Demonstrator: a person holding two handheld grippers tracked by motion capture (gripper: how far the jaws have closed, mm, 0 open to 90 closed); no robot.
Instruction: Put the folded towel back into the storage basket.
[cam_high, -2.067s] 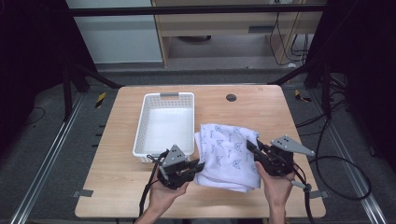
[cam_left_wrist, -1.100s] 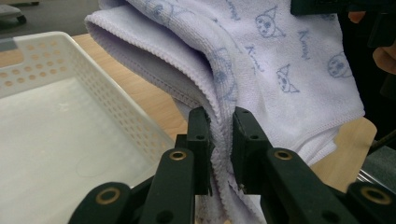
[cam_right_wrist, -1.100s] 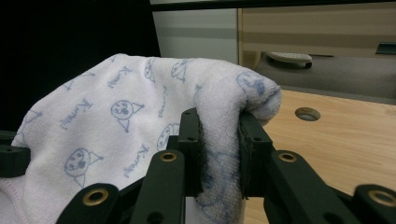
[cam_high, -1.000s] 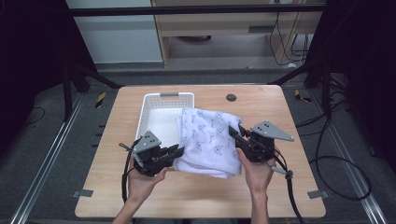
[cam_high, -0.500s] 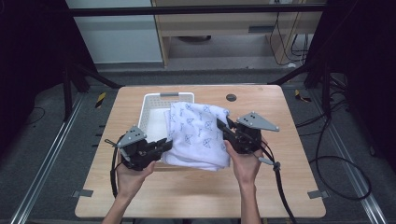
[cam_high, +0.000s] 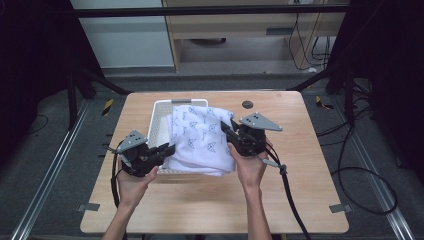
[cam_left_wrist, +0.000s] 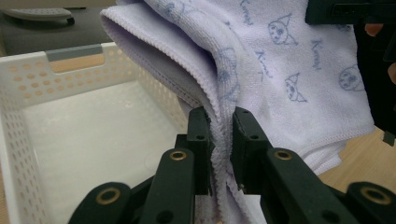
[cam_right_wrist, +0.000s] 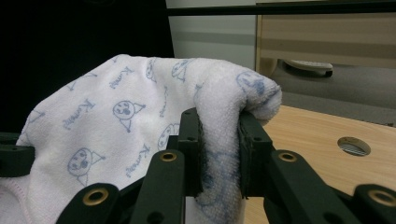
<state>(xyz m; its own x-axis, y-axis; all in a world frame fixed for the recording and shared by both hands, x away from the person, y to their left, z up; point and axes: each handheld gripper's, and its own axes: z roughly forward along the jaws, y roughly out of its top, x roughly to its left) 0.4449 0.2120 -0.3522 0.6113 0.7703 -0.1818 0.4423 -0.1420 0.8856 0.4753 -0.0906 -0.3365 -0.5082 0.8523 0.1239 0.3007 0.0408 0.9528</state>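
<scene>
The towel (cam_high: 200, 137), white with small blue printed faces, hangs folded between your two grippers and sits over the right part of the white perforated basket (cam_high: 159, 125), whose floor ahead of your left gripper (cam_high: 167, 150) is bare. Your left gripper is clamped tight on the towel's doubled hem, the cloth rising up and away from its jaws toward the right. Your right gripper (cam_high: 227, 131) is likewise pinched hard on a thick fold, with the wooden table (cam_high: 300, 190) beyond its right jaw.
</scene>
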